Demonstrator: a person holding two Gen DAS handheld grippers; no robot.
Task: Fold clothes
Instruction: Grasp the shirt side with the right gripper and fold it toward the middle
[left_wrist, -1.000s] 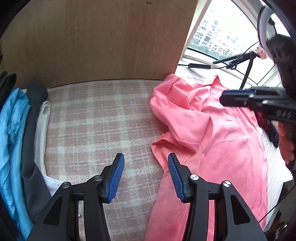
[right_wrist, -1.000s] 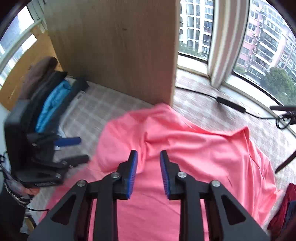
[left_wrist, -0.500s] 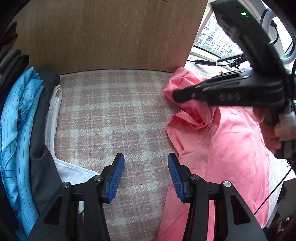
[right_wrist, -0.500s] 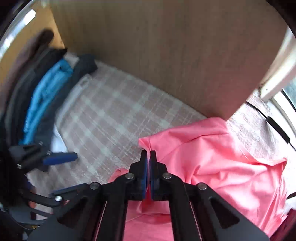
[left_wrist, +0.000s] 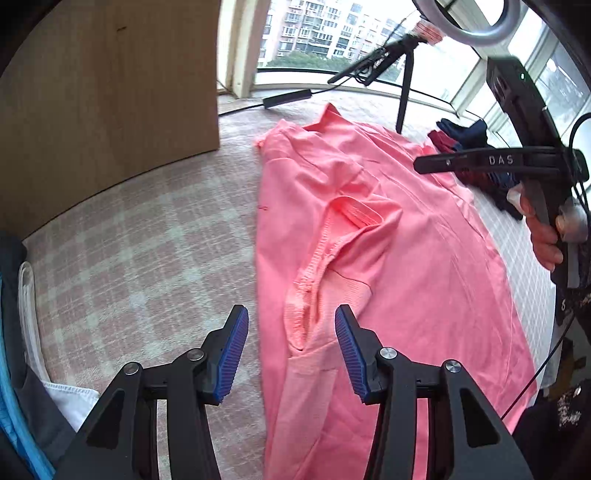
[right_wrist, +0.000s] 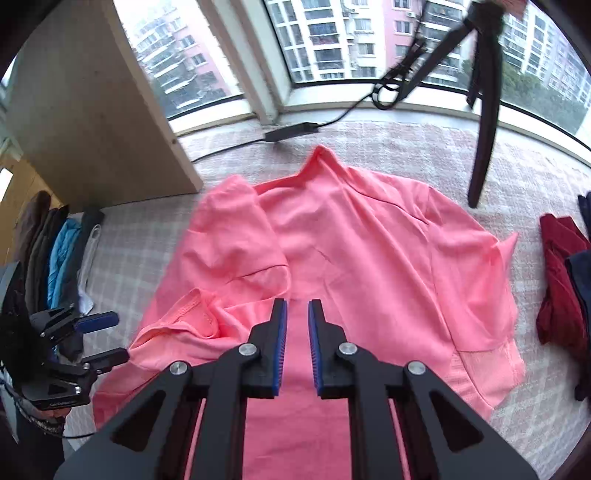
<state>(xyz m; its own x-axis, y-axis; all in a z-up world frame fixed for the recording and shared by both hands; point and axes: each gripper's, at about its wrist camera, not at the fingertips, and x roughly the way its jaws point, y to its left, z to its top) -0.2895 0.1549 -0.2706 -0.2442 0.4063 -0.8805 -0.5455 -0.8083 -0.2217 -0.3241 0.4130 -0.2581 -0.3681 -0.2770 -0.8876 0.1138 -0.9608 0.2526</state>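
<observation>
Thin pink knit shirt lies flat on the plaid bedspread; soft, light, limp, so I'd pinch the folded-in left sleeve hem or a shoulder seam. Collar points toward the window, long axis running collar to hem. Left gripper jaws spread wide, empty; right gripper jaws slightly parted, empty.

Left gripper fingers apart above pink shirt.

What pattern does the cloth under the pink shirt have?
A pale pink and grey check pattern on the cloth; the left wrist view shows it best.
</observation>
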